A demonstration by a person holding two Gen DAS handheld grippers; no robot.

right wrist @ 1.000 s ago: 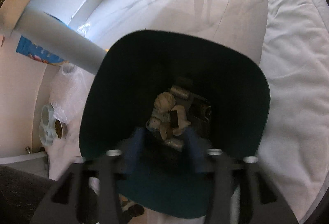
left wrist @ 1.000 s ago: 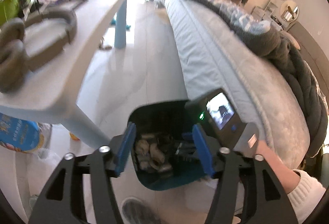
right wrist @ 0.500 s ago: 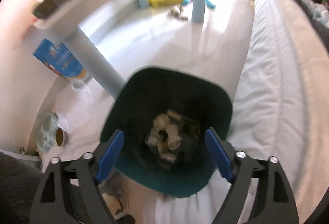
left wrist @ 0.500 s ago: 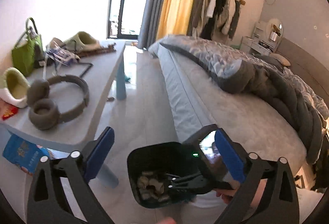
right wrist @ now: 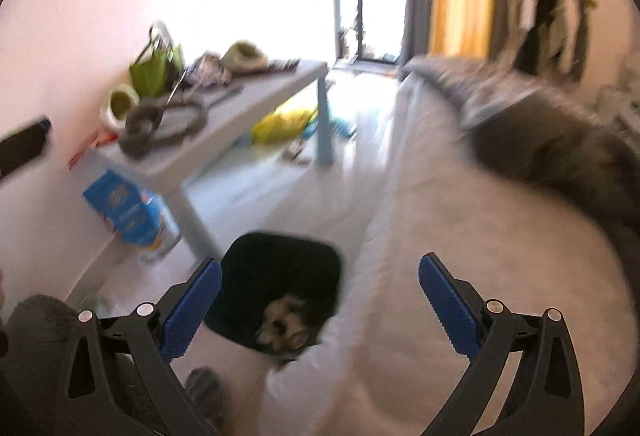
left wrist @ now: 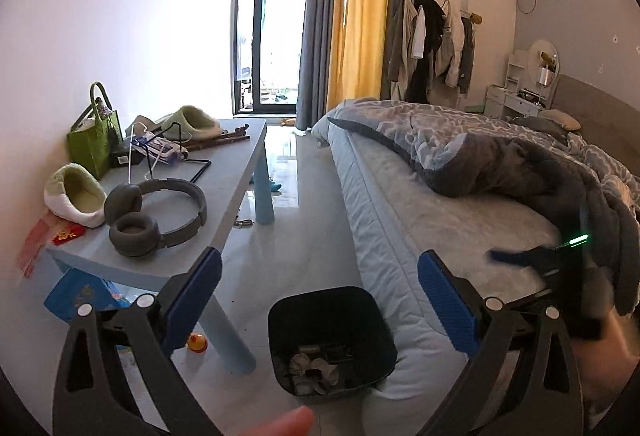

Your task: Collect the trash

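Note:
A dark teal trash bin [left wrist: 332, 320] stands on the floor between the bed and the blue table; it also shows in the right wrist view [right wrist: 280, 276]. Crumpled paper trash [left wrist: 316, 368] lies at its bottom, also blurred in the right wrist view [right wrist: 284, 320]. My left gripper [left wrist: 320, 300] is open and empty, high above the bin. My right gripper [right wrist: 320, 300] is open and empty, also above the bin. The right gripper's body appears blurred at the right of the left wrist view [left wrist: 560, 268].
A light blue table [left wrist: 224, 196] holds grey headphones [left wrist: 156, 212], slippers [left wrist: 76, 196] and a green bag [left wrist: 94, 144]. A bed [left wrist: 440, 220] with a grey blanket [left wrist: 520, 172] lies right. A blue packet [right wrist: 128, 216] and a yellow bag [right wrist: 284, 120] sit under the table.
Both grippers have lifted up and away from the bin and opened wide. The views tilted from looking down into the bin to looking across the room.

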